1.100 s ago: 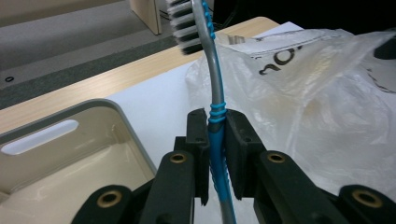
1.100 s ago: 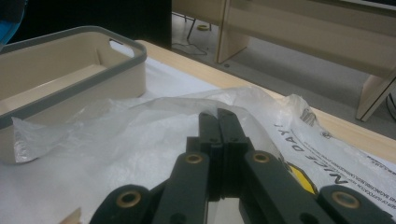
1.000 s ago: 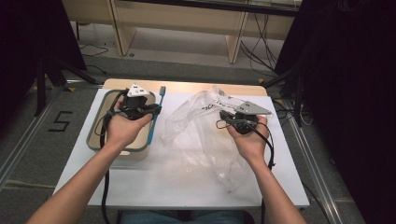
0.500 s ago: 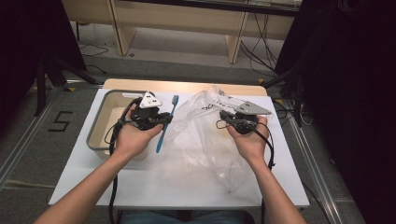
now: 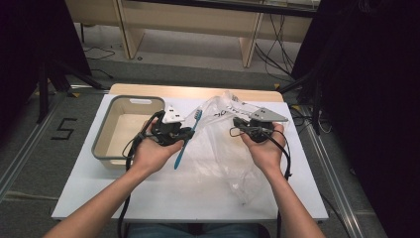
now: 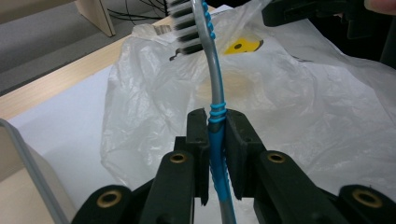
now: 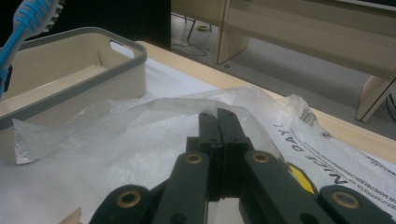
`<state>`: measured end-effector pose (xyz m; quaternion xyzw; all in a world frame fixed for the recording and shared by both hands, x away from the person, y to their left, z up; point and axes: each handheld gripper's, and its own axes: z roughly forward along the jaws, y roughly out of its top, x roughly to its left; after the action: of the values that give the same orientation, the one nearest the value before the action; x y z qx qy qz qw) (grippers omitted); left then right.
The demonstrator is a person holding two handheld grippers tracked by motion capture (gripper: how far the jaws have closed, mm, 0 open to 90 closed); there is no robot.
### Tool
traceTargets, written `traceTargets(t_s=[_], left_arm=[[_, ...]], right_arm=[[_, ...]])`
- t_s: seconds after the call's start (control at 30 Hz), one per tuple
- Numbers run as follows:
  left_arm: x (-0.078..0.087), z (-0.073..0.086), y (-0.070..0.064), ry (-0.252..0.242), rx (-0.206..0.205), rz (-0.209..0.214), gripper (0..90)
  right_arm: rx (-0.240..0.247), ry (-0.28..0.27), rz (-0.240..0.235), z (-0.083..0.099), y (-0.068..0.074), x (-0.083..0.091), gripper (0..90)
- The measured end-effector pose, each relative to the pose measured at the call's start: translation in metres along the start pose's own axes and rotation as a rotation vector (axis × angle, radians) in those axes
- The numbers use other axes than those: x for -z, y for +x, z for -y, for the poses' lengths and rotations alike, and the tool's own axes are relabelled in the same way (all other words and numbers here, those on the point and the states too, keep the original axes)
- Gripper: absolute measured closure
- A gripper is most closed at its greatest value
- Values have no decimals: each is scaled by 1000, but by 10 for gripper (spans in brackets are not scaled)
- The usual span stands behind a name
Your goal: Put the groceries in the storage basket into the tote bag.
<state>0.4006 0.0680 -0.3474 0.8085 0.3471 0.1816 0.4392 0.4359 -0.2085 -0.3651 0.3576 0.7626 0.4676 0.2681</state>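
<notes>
A blue and grey toothbrush point(image 5: 186, 140) is clamped by its handle in my left gripper point(image 5: 187, 133), bristle head pointing away from me. In the left gripper view the jaws are shut on the toothbrush point(image 6: 216, 135), and its head rises before a clear plastic bag point(image 6: 299, 98). The bag point(image 5: 218, 148) lies crumpled on the white table top between the two hands. My right gripper point(image 5: 237, 125) holds the bag's top edge. Its jaws point(image 7: 217, 122) are shut on the thin film, which lifts one layer of the bag point(image 7: 140, 116). The toothbrush head point(image 7: 29, 18) shows at the upper left of that view.
A beige bin with a grey rim point(image 5: 105, 130) stands at the table's left, just left of my left hand; its rim point(image 7: 88, 60) also appears in the right gripper view. Wooden furniture legs and cables lie on the floor beyond the table.
My left gripper has carried the toothbrush rightward, from over the bin to the bag's left edge. The right gripper has stayed in place on the bag.
</notes>
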Motion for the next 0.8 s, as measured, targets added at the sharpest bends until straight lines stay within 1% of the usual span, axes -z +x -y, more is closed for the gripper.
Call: traceTargets(t_s=[0.1,0.13,0.2,0.5,0.8], left_arm=[[-3,1,-5,7,-6,13,801],[-4,1,-6,12,-14,14,801],[-6,2,-9,14,-14,20,801],[-16,5,-20,41,-40,43,801],[-25,9,-28,60,-51,60,801]], right_arm=[[-3,2,-1,0,0,0,900],[-2,1,-1,0,0,0,900],[-2,2,-1,0,0,0,900],[-8,-1,-1,0,0,1,900],[-8,-2,-2,-1,0,1,900]])
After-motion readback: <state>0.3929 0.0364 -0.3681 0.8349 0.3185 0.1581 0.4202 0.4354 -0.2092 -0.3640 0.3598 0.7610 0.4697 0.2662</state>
